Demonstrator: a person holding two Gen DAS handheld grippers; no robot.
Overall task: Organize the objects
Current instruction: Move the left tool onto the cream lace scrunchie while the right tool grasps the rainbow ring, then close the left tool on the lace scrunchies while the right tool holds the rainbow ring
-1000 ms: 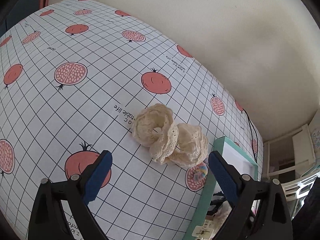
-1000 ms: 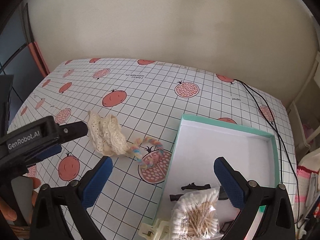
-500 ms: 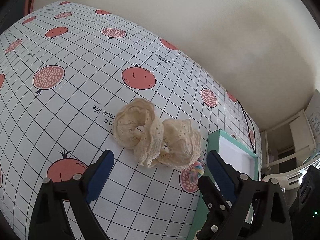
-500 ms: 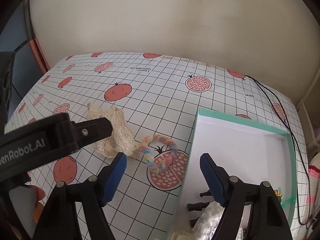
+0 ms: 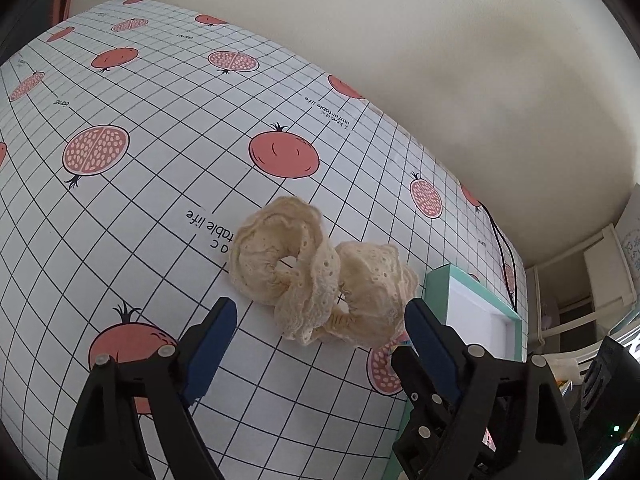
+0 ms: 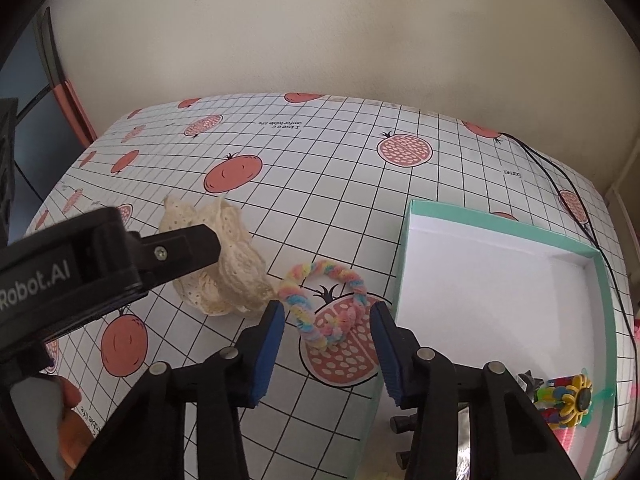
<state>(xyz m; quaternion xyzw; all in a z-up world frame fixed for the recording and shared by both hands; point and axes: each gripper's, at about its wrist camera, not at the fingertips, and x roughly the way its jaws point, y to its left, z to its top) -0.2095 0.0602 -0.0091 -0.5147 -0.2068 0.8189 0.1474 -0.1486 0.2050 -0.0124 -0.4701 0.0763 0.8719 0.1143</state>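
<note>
Two cream lace scrunchies (image 5: 320, 276) lie touching each other on the pomegranate-print tablecloth (image 5: 120, 208). My left gripper (image 5: 320, 314) is open, its blue pads on either side of them and just short of them. In the right wrist view the scrunchies (image 6: 224, 264) sit partly behind the left gripper's black body (image 6: 100, 256). A pastel rainbow hair tie (image 6: 324, 300) lies beside the mint box (image 6: 576, 248). My right gripper (image 6: 328, 328) stands open around the near end of the hair tie, nothing gripped.
The mint-rimmed box with a white inside (image 5: 472, 308) holds dark hair clips (image 6: 404, 424) and a colourful flower-shaped item (image 6: 568, 400) near its front. A black cable (image 6: 560, 176) runs along the table's right side. The wall stands behind the table.
My right gripper moved forward and left from over the box to the rainbow hair tie and narrowed its opening. My left gripper crept closer to the lace scrunchies.
</note>
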